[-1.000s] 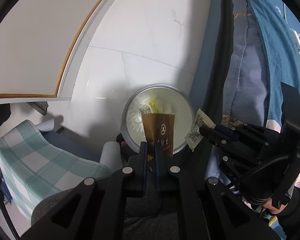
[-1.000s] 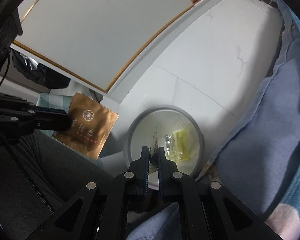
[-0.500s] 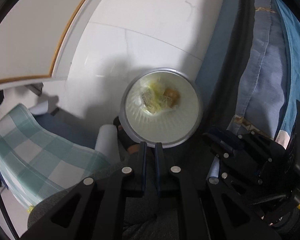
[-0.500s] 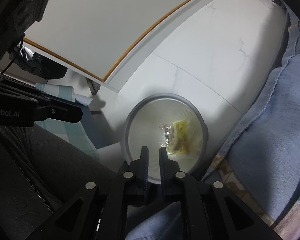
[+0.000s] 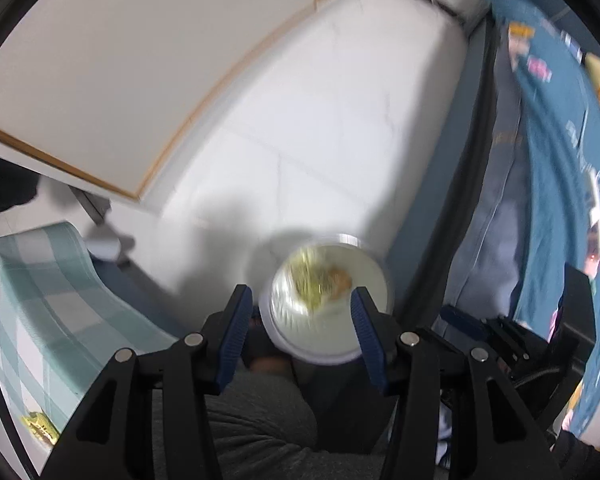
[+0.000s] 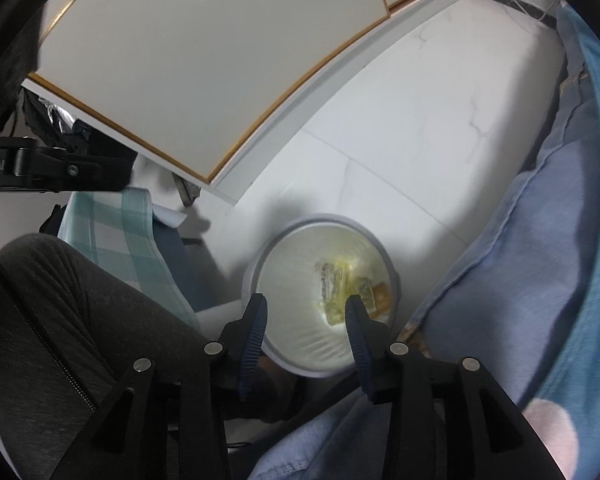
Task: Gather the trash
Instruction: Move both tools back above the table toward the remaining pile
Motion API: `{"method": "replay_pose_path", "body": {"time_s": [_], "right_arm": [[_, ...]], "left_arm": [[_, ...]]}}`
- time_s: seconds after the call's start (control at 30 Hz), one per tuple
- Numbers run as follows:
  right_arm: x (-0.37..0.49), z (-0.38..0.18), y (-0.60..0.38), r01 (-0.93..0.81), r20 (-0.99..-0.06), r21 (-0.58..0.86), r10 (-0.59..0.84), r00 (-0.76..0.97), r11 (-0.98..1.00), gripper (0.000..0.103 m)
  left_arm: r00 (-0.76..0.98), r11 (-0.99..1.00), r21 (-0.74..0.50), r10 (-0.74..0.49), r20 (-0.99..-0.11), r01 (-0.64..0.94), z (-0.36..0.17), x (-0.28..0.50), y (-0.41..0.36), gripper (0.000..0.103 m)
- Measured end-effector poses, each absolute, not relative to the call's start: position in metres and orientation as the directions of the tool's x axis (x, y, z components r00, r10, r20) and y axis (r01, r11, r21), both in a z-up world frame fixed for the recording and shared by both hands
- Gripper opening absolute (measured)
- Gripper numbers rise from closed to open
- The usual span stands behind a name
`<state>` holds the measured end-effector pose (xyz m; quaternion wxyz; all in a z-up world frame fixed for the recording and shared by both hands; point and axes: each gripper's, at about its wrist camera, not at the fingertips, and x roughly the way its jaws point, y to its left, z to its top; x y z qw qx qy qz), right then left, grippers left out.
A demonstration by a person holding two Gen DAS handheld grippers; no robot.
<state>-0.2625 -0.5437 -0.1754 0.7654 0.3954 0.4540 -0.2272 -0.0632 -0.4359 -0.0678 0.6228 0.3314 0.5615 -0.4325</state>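
Black-framed with blue ribbed pads, the left gripper [image 5: 298, 322] pointed down over the bin [image 5: 374, 276], its jaws opening with nothing held between them. The right gripper [image 6: 306, 330] hung beside it, jaws likewise opening and empty. Below both stood the round grey bin lined with a white bag, on the pale tiled floor [image 6: 412, 128]. At its bottom lay the trash: yellow and printed wrappers [image 6: 336, 286] and a brown wrapper [image 6: 381, 295], bunched together. A blue bedcover [image 6: 540, 264] hung just beside the bin, and a checked green cloth [image 5: 40, 300] lay on its other side.
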Motion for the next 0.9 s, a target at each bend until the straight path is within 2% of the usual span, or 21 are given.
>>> {"method": "replay_pose_path", "body": {"time_s": [0.13,0.23,0.37,0.53,0.6,0.63,0.67,0.77,0.83,0.9], "right_arm": [[-0.262,-0.15,-0.553,0.704,-0.858,0.387,-0.046,0.511,0.596,0.041],[-0.258,-0.121,-0.56,0.69,-0.83,0.392,-0.09,0.551,0.608,0.041],[-0.243,-0.078,-0.559,0.661,-0.789,0.347,-0.174,0.589,0.665,0.05],[-0.216,-0.02,-0.542,0.589,-0.707,0.341,-0.213,0.674,0.733,0.051],[-0.205,0.001,-0.53,0.55,-0.667,0.341,-0.216,0.713,0.762,0.053],[-0.198,0.014,-0.522,0.526,-0.644,0.338,-0.216,0.734,0.781,0.055],[-0.191,0.026,-0.514,0.5,-0.622,0.333,-0.212,0.754,0.8,0.056],[-0.169,0.055,-0.485,0.407,-0.555,0.308,-0.185,0.811,0.86,0.06],[-0.154,0.076,-0.457,0.321,-0.499,0.274,-0.151,0.853,0.907,0.07],[-0.139,0.089,-0.431,0.238,-0.454,0.241,-0.108,0.884,0.941,0.074]], "left_arm": [[0.102,0.483,-0.077,-0.333,-0.937,0.872,-0.029,-0.051,-0.414,0.046],[0.167,0.57,-0.126,-0.433,-0.886,0.812,-0.001,-0.037,-0.386,0.046],[0.333,0.662,-0.106,-0.501,-0.799,0.742,0.033,-0.025,-0.348,0.046],[0.498,0.767,-0.117,-0.516,-0.697,0.631,0.068,-0.006,-0.286,0.049],[0.558,0.791,-0.119,-0.52,-0.647,0.6,0.079,-0.002,-0.261,0.059],[0.595,0.811,-0.115,-0.509,-0.622,0.574,0.084,0.001,-0.247,0.07],[0.619,0.826,-0.116,-0.499,-0.606,0.552,0.087,0.003,-0.237,0.075],[0.673,0.861,-0.137,-0.473,-0.568,0.49,0.096,0.013,-0.201,0.075],[0.715,0.889,-0.13,-0.434,-0.548,0.44,0.101,0.019,-0.174,0.076],[0.752,0.908,-0.131,-0.405,-0.52,0.399,0.103,0.02,-0.148,0.085]]}}
